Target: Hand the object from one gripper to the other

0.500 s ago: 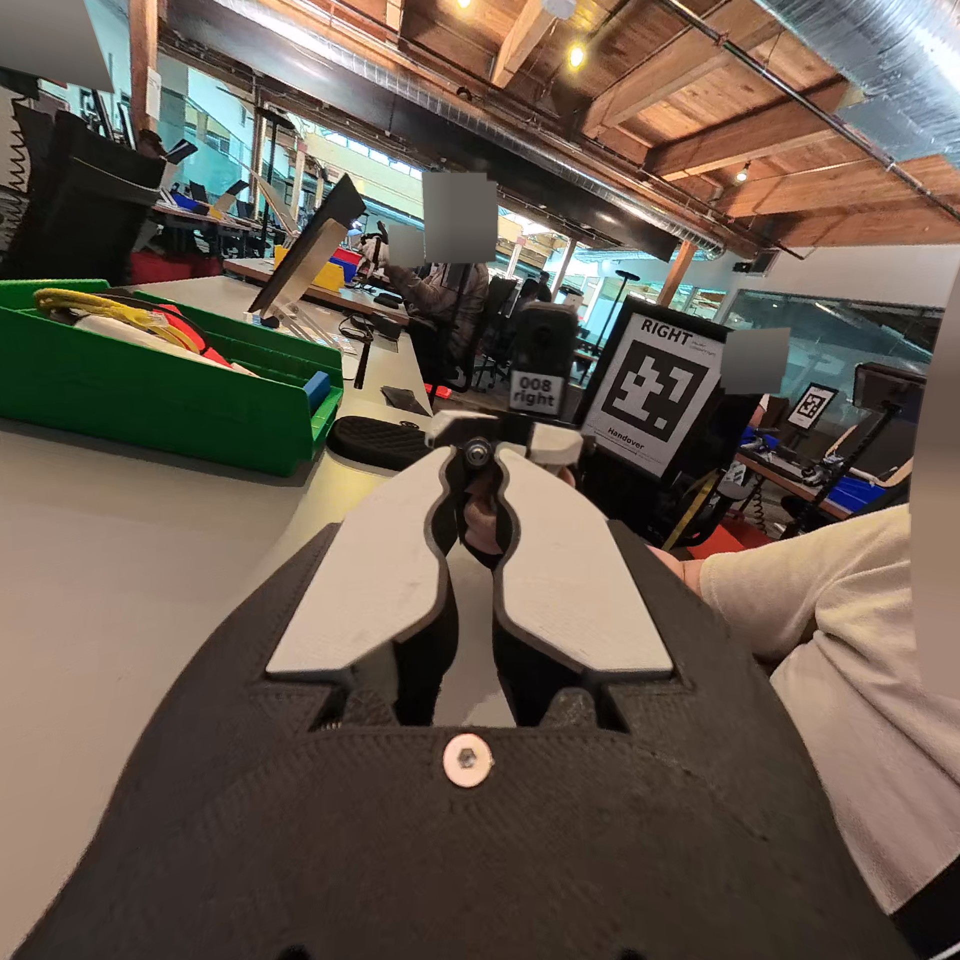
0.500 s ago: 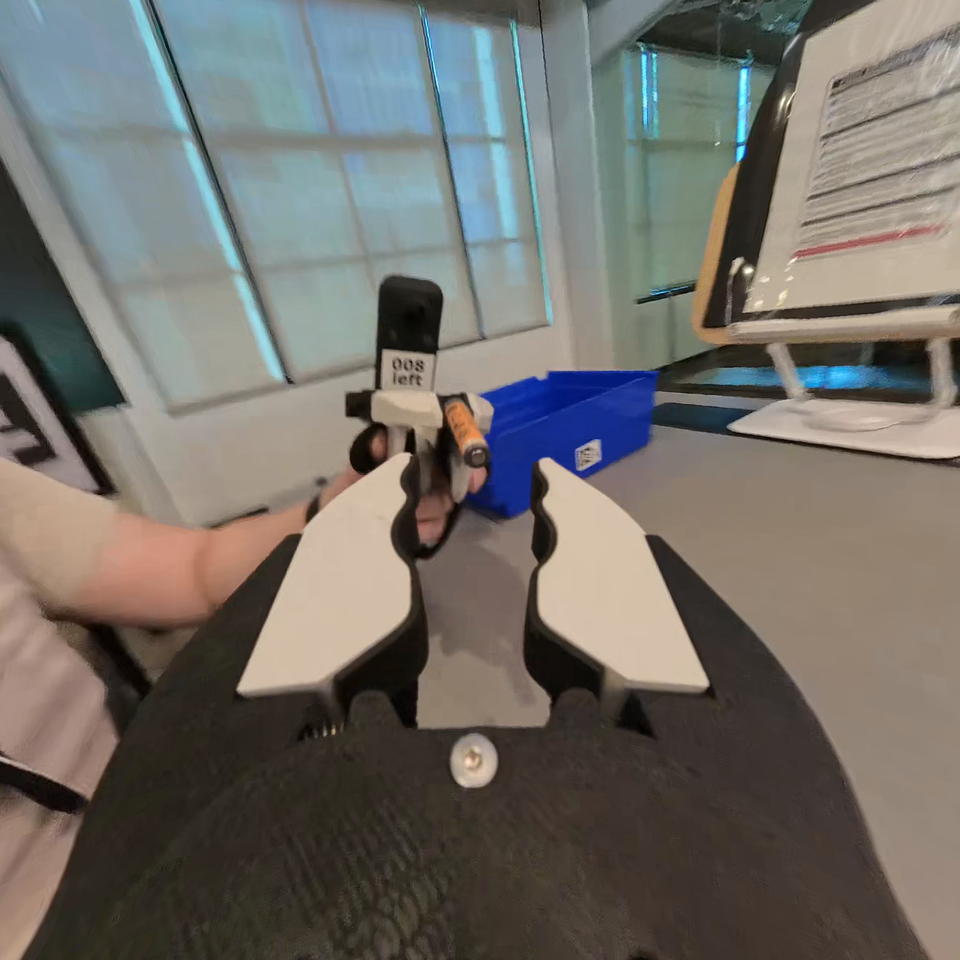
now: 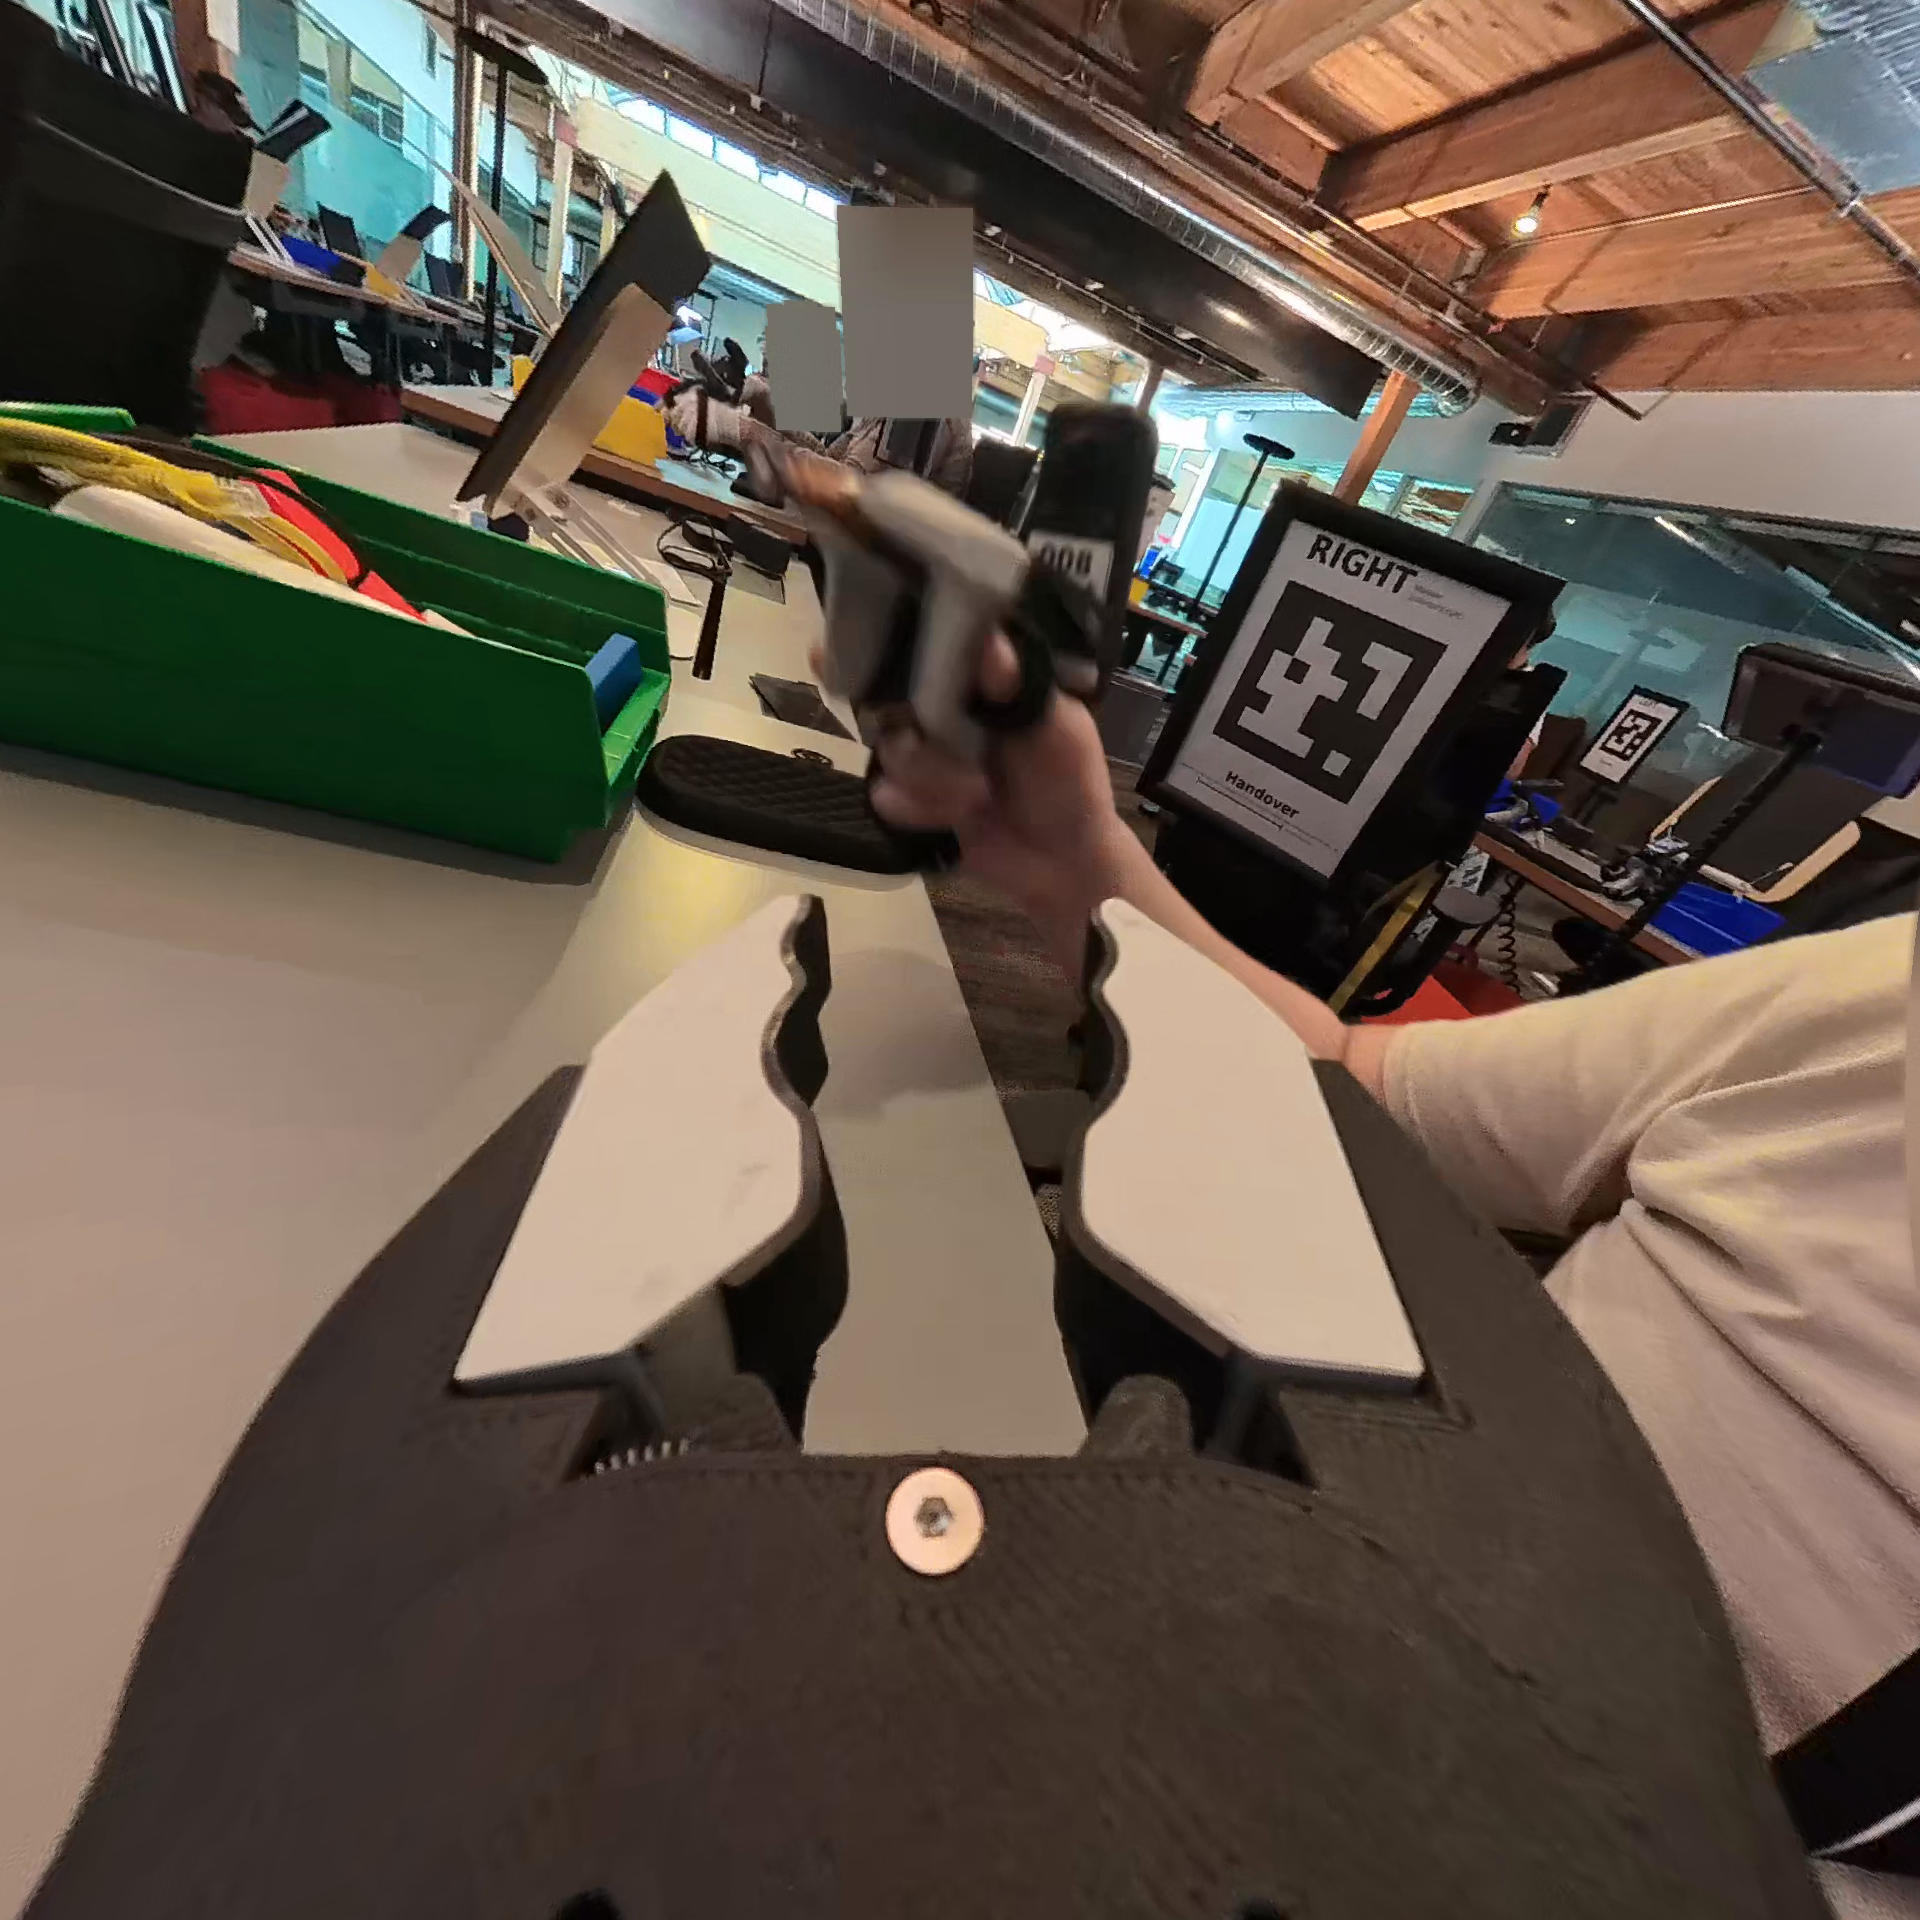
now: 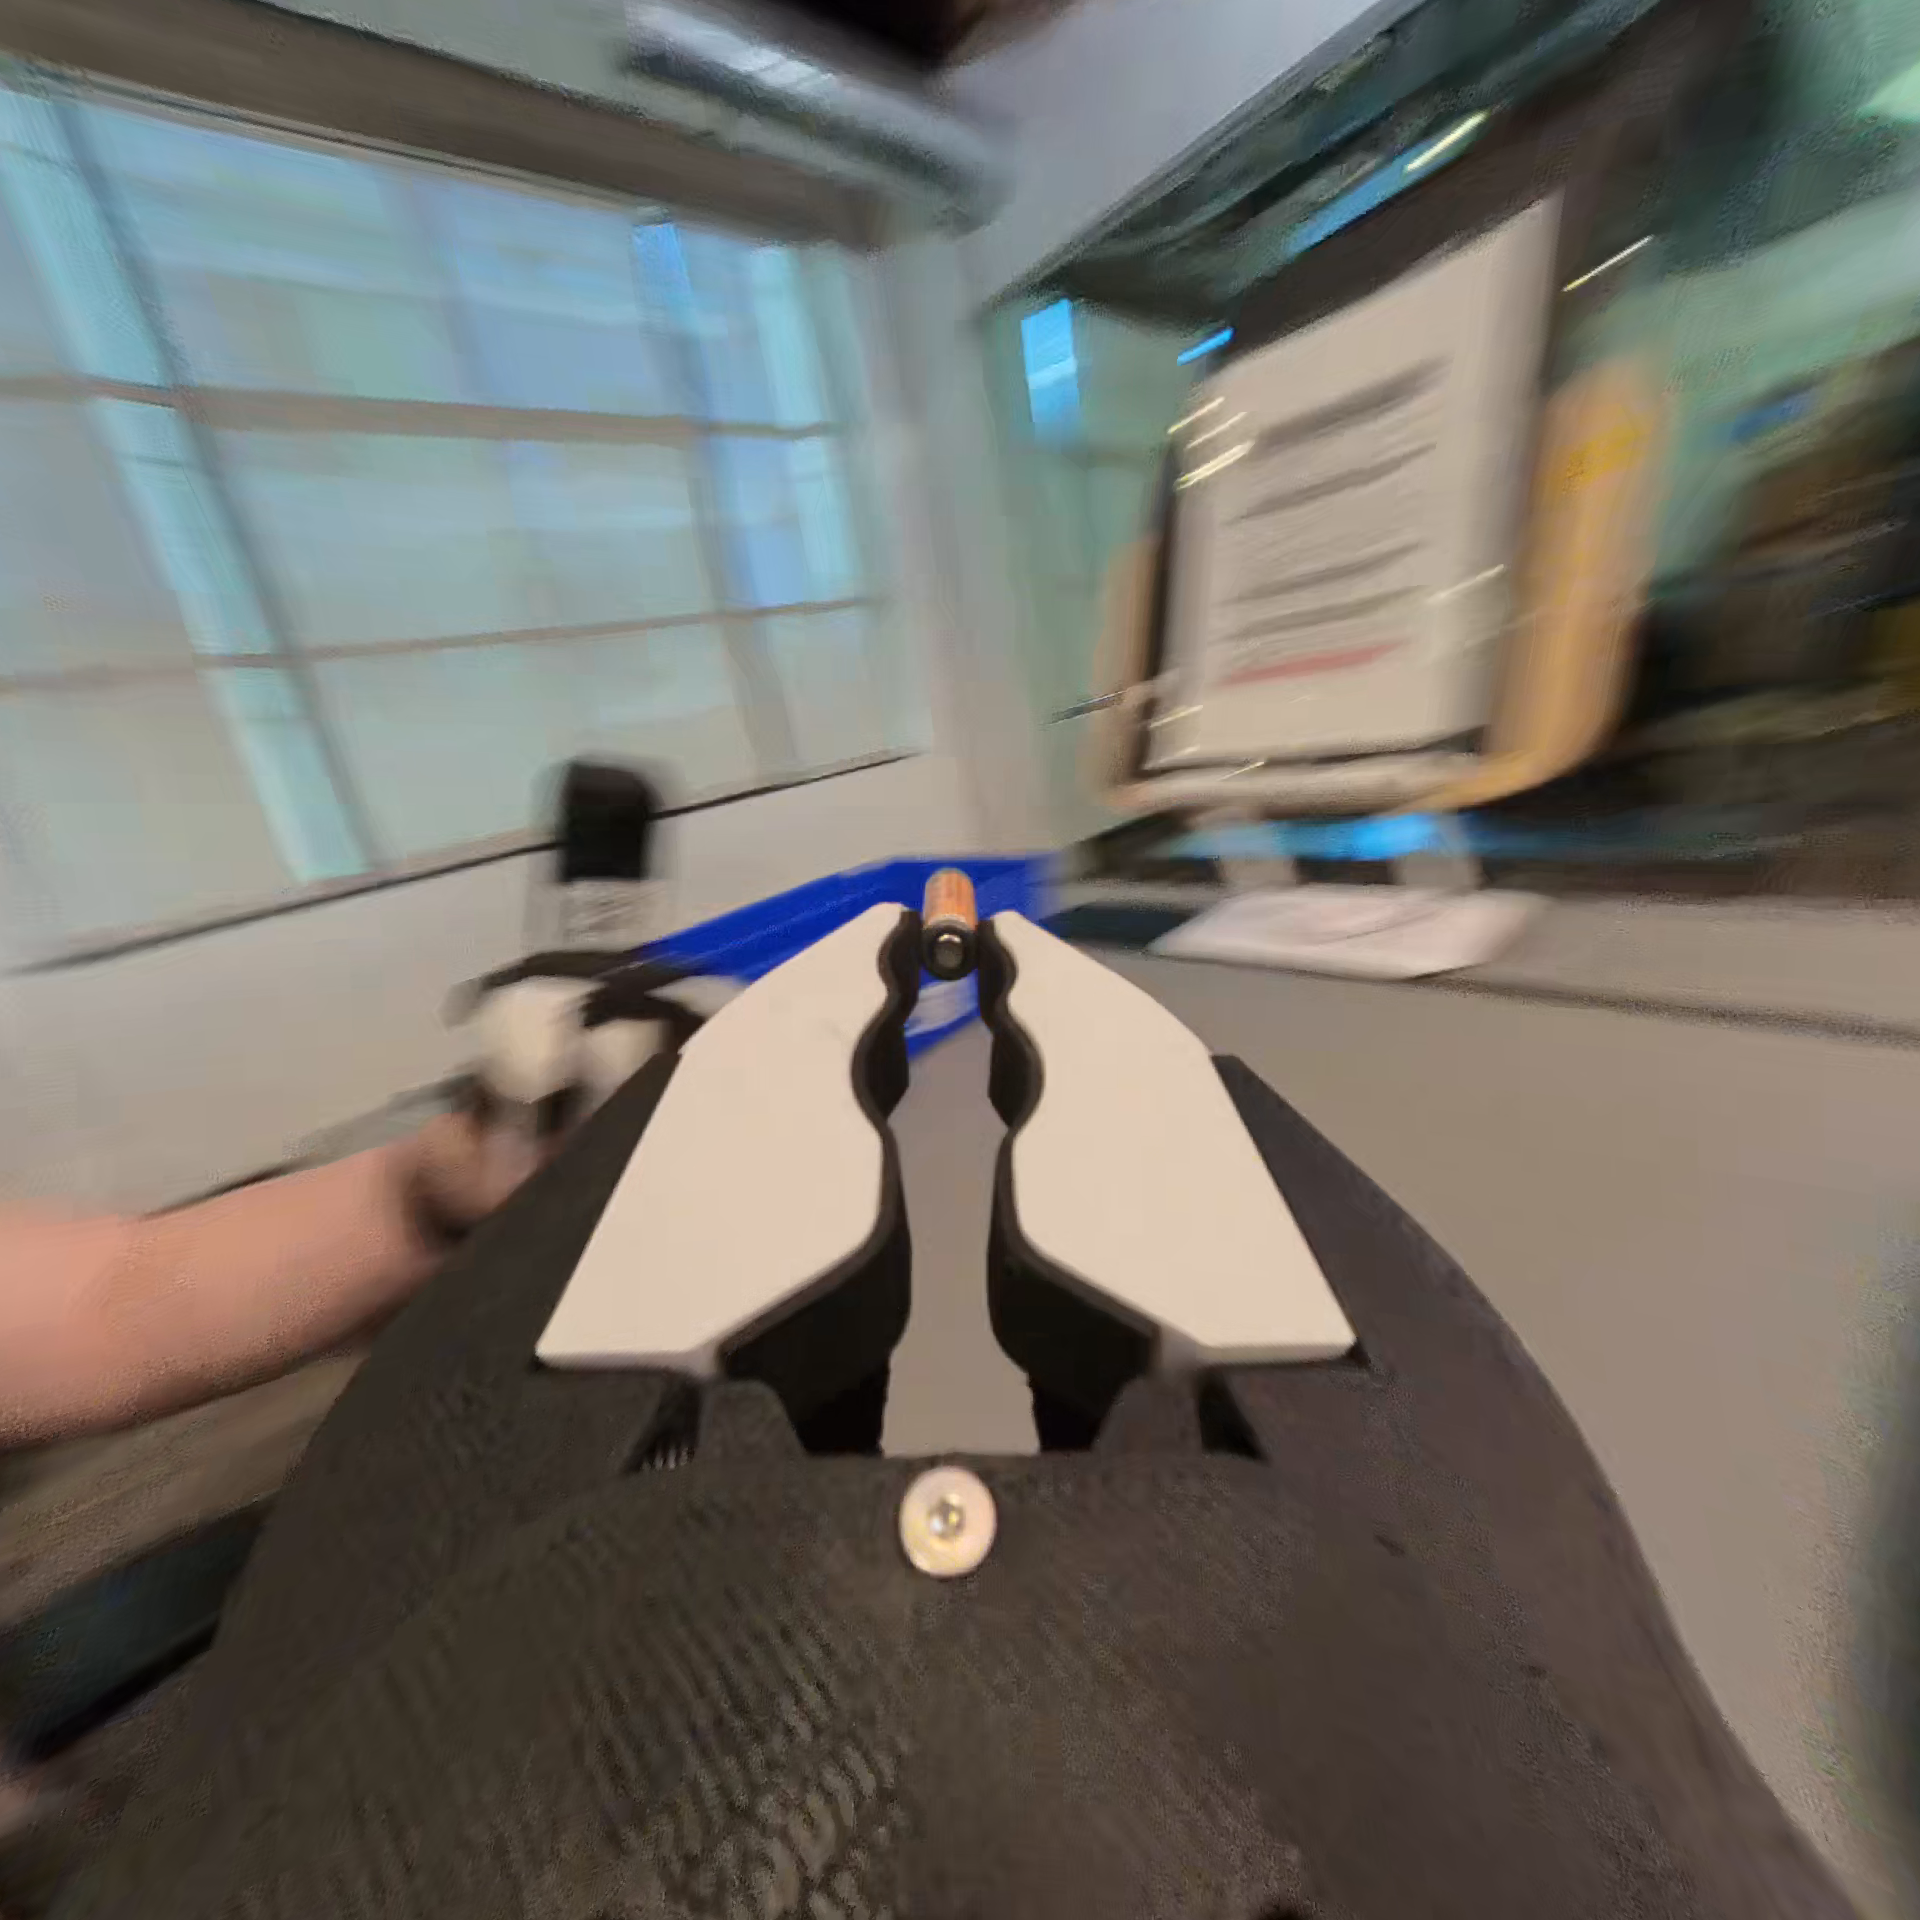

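The object is a small battery with a copper-orange body and a black end. My right gripper is shut on it at the fingertips, above the grey table; this view is blurred by motion. In the left wrist view the right gripper is blurred, raised above the table's right edge, with the battery at its tip. My left gripper is open and empty, low over the table. It also shows blurred at the left of the right wrist view.
A green bin holding cables stands at the left, with a black pad beside it. A framed marker sign stands to the right. A blue bin and a document stand lie ahead of the right gripper.
The left gripper has opened and let go of the battery. The right gripper has shut on the battery and moved away with it, up and left in the left wrist view.
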### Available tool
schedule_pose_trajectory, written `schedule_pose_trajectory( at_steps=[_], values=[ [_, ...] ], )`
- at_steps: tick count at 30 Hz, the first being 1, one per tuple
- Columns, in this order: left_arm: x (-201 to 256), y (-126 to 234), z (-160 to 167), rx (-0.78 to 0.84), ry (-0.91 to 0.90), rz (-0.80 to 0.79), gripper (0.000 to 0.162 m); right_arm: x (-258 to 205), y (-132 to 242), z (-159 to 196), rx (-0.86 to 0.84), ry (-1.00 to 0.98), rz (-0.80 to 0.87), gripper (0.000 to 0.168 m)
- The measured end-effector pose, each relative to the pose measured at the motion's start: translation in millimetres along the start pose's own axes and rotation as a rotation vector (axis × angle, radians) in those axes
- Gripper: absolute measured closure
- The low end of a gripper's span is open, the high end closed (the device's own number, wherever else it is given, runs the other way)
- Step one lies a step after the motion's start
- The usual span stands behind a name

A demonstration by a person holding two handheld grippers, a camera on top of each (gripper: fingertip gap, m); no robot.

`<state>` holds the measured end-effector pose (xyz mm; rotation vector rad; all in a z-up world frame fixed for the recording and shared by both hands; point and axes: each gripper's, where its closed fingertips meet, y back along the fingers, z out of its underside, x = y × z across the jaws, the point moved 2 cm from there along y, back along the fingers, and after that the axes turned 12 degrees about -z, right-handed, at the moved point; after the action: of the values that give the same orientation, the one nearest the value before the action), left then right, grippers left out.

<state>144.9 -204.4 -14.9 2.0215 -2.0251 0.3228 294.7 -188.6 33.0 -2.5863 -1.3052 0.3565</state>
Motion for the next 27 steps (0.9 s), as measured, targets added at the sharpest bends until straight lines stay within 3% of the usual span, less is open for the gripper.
schedule_pose_trajectory(
  at_steps=[2,4,8,13,17,20,23,27],
  values=[
    [-4,-1,2,-0.005,0.021,-0.010,0.122,66,48,-50,0.011,0.207,0.342,0.158],
    [-5,-3,5,-0.018,0.040,-0.013,0.123,133,93,-76,-0.074,0.284,0.605,0.157],
    [-3,-7,14,-0.063,-0.007,-0.008,0.125,235,144,-39,-0.390,0.074,0.847,0.157],
    [-7,-10,27,-0.123,-0.056,-0.022,0.130,278,158,16,-0.646,-0.085,0.949,0.156],
    [-11,-10,31,-0.144,-0.046,-0.022,0.131,287,172,47,-0.806,-0.178,0.992,0.156],
    [-16,-8,27,-0.131,-0.044,-0.046,0.128,270,171,44,-0.826,-0.189,0.952,0.128],
    [-20,-5,19,-0.090,-0.034,-0.068,0.124,237,163,17,-0.715,0.005,0.948,0.108],
    [-26,0,7,-0.014,-0.062,-0.116,0.123,152,128,-9,-0.346,0.361,0.795,0.107]
  ],
)
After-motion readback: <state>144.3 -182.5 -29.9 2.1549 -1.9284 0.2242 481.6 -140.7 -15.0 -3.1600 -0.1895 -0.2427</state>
